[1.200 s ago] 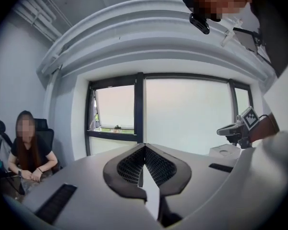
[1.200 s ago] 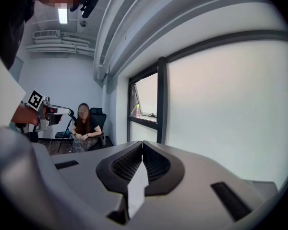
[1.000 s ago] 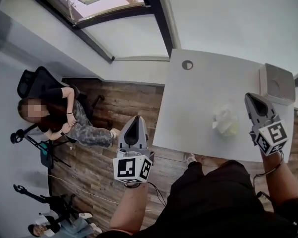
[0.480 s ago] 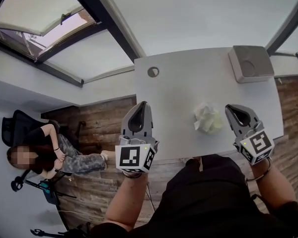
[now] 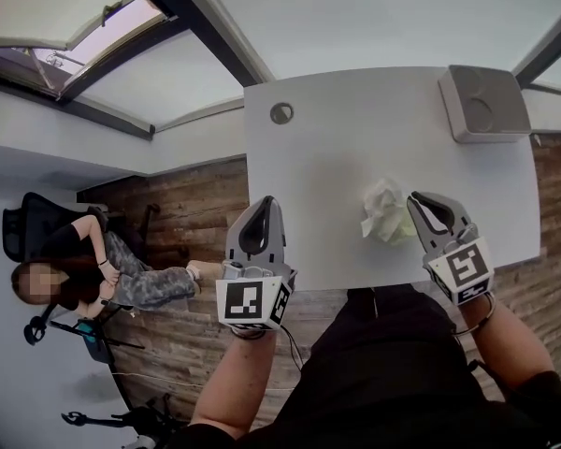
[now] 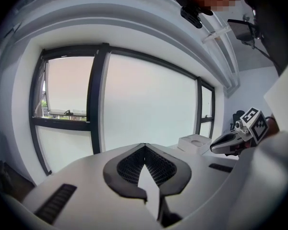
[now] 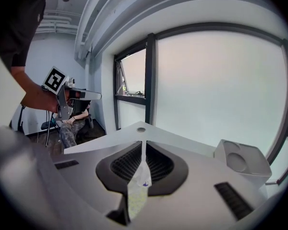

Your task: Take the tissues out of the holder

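A crumpled pile of white and pale yellow tissues (image 5: 385, 211) lies on the white table (image 5: 337, 166). The grey tissue holder (image 5: 484, 103) stands at the table's far right corner, also seen from the side as a pale box (image 7: 240, 162) in the right gripper view. My right gripper (image 5: 419, 199) is shut just right of the pile. A strip of tissue (image 7: 137, 195) shows through the slit behind its closed tips; nothing is visibly pinched. My left gripper (image 5: 266, 201) is shut and empty at the table's front left edge, with its tips (image 6: 144, 145) together.
A round cable hole (image 5: 281, 112) sits at the table's far left. A seated person (image 5: 93, 269) and a chair are on the wooden floor to the left. Windows run behind the table. My own body stands close against the front edge.
The view has swung, so the table now sits higher and more central. My right gripper has come closer to the tissue pile. The left gripper stays by the front left edge.
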A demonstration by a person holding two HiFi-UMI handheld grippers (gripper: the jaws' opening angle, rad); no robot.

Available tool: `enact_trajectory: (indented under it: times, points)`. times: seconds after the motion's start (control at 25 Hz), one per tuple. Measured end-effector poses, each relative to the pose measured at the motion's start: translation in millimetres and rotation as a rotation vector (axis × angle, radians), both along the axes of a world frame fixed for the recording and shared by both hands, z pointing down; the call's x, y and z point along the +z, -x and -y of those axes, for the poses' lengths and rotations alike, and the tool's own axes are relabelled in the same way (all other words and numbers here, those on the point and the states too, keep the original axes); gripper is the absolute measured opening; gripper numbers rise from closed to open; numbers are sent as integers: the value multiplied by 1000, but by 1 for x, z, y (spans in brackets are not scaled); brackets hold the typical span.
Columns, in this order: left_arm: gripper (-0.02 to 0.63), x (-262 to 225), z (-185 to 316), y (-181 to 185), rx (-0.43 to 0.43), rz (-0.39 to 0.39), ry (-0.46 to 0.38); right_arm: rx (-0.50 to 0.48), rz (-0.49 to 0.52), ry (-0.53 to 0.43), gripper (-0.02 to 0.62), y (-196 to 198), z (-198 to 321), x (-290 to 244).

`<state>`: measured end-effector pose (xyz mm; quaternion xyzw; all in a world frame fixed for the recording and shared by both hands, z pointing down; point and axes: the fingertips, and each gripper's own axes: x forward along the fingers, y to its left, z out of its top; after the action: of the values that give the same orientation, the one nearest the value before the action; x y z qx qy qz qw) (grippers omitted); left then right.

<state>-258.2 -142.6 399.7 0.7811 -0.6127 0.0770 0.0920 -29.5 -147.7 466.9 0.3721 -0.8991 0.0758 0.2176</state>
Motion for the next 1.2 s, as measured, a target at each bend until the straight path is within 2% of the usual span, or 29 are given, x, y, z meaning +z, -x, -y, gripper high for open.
enact_trajectory:
  times: [0.44,0.6,0.92,1.2]
  points:
    - [5,34,9,6,-43,7,27,-77,-22,69,14,9,11,40]
    - [5,52,16,9,-56,-3,50,-109,-37,103,48,11,8,52]
    - [5,68,23,-11,-17,30,67,-129,-58,167,108,5,8,86]
    - [5,88,21,-22,-10,18,112,-159,-85,197,158,5,6,100]
